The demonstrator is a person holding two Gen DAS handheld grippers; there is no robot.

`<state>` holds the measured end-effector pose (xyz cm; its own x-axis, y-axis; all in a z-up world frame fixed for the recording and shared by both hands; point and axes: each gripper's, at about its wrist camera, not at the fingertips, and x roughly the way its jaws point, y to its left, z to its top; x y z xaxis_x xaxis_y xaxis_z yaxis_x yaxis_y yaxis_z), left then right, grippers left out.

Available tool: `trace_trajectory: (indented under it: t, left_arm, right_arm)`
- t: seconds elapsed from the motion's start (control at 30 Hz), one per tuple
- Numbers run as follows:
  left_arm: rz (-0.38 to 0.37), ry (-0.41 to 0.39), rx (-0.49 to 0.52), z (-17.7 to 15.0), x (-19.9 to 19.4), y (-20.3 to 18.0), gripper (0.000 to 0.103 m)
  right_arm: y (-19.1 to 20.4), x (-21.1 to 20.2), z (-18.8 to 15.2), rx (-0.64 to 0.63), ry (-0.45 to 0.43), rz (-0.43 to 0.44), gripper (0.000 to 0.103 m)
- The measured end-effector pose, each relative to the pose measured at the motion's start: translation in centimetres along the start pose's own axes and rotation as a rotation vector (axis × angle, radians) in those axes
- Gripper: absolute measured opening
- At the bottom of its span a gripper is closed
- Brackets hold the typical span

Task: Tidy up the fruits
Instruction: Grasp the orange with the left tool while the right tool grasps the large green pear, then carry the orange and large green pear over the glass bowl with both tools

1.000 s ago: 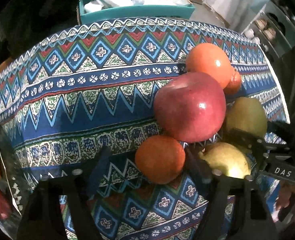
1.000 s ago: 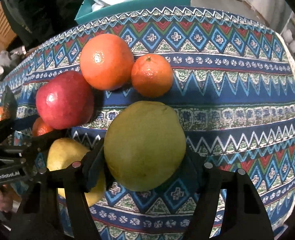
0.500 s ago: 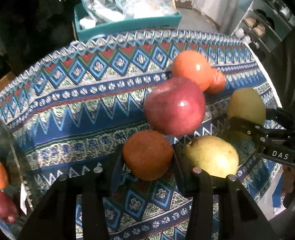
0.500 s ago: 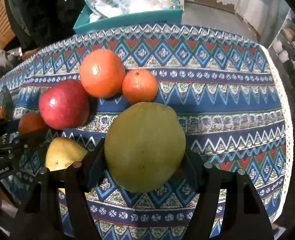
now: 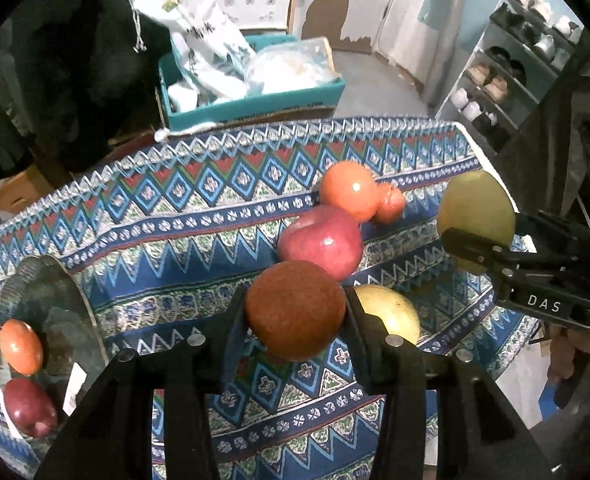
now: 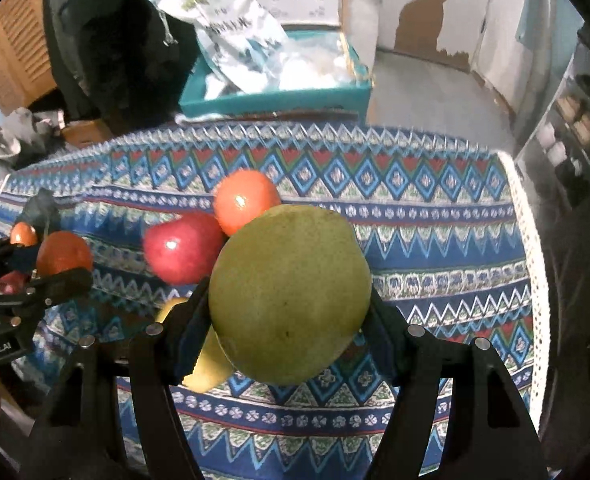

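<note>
The left gripper [image 5: 295, 312] is clamped on a small orange [image 5: 295, 310]; the right gripper [image 6: 289, 312] grips a green pear [image 6: 291, 292], both lifted above the patterned tablecloth [image 5: 175, 240]. Carry each level, squeezing gently. A yellow pear [image 5: 391, 312], red apple [image 5: 321, 242] and large orange [image 5: 349, 190] remain below. The glass plate [image 5: 75, 304] at the cloth's left edge looks the likely target, with open cloth between.

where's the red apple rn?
The red apple lies on the patterned tablecloth, centre of the left wrist view, beyond the orange held in the left gripper and against the big orange behind it.
</note>
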<state>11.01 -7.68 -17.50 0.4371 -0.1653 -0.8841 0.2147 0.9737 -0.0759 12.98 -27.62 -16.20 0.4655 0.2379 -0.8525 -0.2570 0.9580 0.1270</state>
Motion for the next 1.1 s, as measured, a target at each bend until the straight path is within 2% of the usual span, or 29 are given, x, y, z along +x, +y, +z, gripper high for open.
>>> trace_trajectory:
  t: [0.47,0.67,1.1]
  left_arm:
    - [-0.008,-0.098,-0.010,-0.3,-5.9,0.6,0.046]
    - [0.018,-0.148,0.004,-0.4,-8.2,0.7,0.046]
    - [-0.001,-0.206,-0.012,-0.9,-11.9,1.8,0.046]
  right_arm:
    - [3.6,-4.9,1.6,-0.059,-0.121,0.052,0.070]
    - [4.8,-6.9,2.0,-0.086,-0.167,0.070,0.070]
    - [7.8,-10.1,2.8,-0.137,-0.242,0.112,0.070]
